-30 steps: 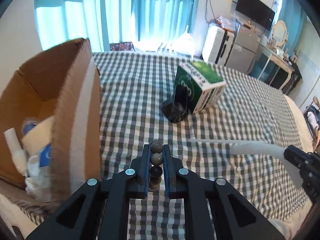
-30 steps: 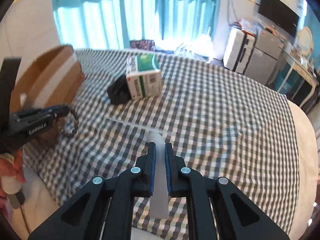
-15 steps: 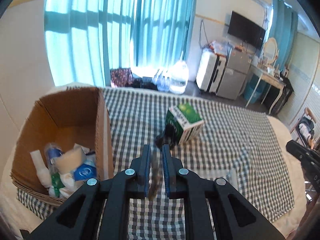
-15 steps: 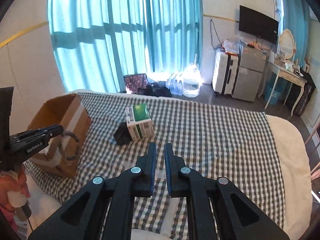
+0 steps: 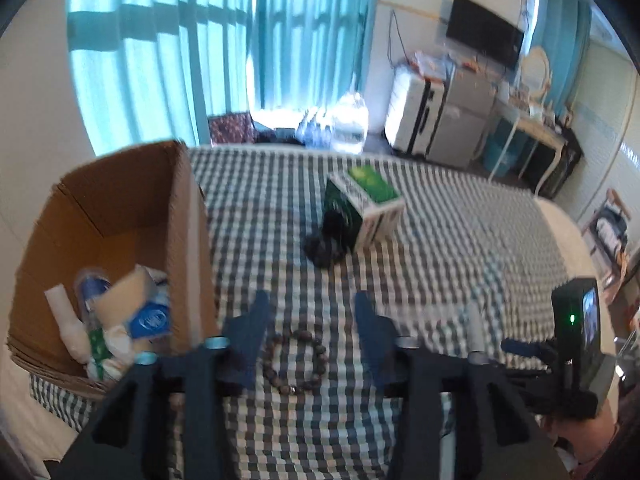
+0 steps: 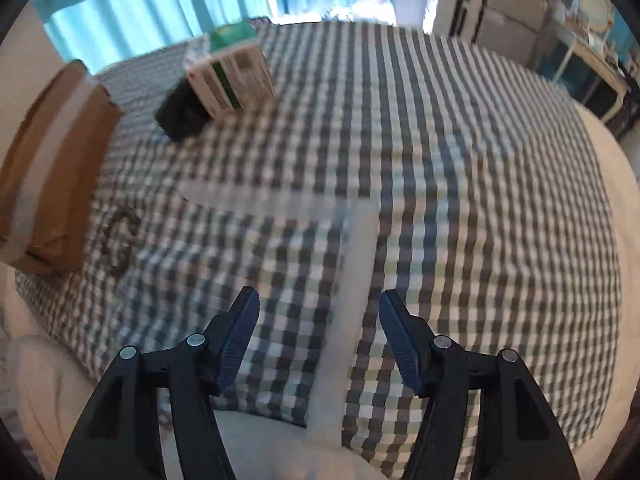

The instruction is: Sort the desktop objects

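Both tools have let go since a second ago: then the left gripper [image 5: 308, 316] pinched a bead bracelet [image 5: 295, 362] and the right gripper [image 6: 319, 312] pinched a white strip [image 6: 352, 280]; now both sets of jaws stand apart and are opening, with nothing pressed by the pads. Bracelet lies as a loose ring flat on the checked cloth [image 5: 440, 232], between and just under the left fingers, just beside the near corner of the cardboard box [image 5: 120, 208]. White strip lies flat on the cloth, running up between the right fingers, touching neither. Box interior holds a jumble of white, blue and green packets. Farther up the cloth, a green-and-white carton [image 5: 366, 208] stands tilted against a dark object [image 5: 326, 242]. Both views are motion-blurred. Right tool's body shows at the lower right of the left view.
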Available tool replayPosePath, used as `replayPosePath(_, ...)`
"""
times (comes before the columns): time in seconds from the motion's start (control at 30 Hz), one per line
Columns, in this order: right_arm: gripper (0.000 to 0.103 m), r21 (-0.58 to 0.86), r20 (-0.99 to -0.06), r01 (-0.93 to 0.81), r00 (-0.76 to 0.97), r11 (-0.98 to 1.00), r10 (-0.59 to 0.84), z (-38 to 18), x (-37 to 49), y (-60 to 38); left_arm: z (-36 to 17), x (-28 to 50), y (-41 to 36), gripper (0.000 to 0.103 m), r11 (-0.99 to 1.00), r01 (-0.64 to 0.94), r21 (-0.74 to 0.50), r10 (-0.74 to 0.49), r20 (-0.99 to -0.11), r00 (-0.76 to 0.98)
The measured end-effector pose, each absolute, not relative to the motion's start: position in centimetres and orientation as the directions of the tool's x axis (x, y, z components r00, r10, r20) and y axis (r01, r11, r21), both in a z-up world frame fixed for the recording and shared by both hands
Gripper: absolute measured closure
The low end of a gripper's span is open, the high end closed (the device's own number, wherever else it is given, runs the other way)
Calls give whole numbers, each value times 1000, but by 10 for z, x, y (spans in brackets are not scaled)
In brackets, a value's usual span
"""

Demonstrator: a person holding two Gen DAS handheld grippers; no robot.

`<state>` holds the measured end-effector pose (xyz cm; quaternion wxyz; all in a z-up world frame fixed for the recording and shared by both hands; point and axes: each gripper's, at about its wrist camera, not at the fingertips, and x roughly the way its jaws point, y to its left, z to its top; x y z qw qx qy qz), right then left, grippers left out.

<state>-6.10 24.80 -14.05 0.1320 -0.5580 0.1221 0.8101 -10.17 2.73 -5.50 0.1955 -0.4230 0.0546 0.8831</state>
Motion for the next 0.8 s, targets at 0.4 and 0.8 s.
replayPosePath(0.4, 37, 59, -974, -378, -225, -924, 30, -187, -79, 266, -195, -117, 70, 36, -914, -404, 35, 124, -924, -362)
replayPosePath(0.8, 27, 28, -981, -298, -191, -954, 31, -198, -85, 256, -198, -118, 63, 86, -916, -398, -48, 199, -915, -350)
